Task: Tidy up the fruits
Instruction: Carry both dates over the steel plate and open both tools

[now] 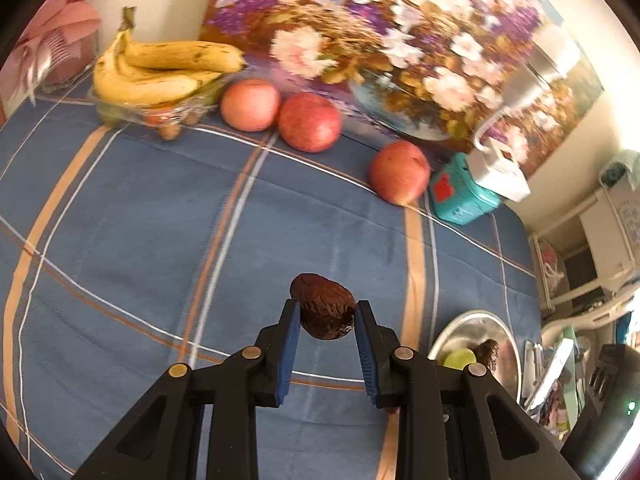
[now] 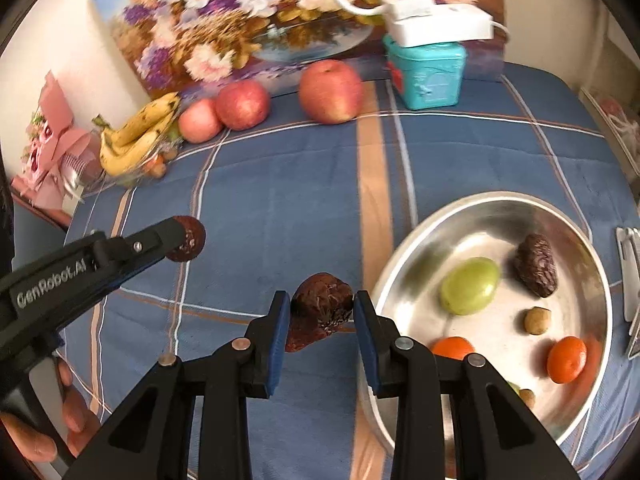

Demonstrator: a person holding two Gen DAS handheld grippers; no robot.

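My left gripper (image 1: 326, 306) is shut on a dark brown wrinkled fruit (image 1: 326, 320), held above the blue checked cloth. The right wrist view shows the same gripper (image 2: 180, 236) from the side at the left, its fruit (image 2: 194, 240) at the tip. My right gripper (image 2: 322, 300) is shut on a second dark wrinkled fruit (image 2: 320, 308), just left of a metal bowl (image 2: 492, 197). In the bowl lie a green fruit (image 2: 470, 286), another dark wrinkled fruit (image 2: 536, 266), two oranges (image 2: 566, 360) and small brown fruits. The bowl (image 1: 476, 314) also shows at the lower right of the left wrist view.
Three red apples (image 1: 310, 122) (image 2: 330, 92) lie along the back before a flower painting (image 1: 400, 40). Bananas (image 1: 160, 72) rest on a glass dish at the back left. A teal tin (image 2: 430, 74) carries a white power strip (image 2: 436, 24). A hand (image 2: 76, 404) holds the left gripper's handle.
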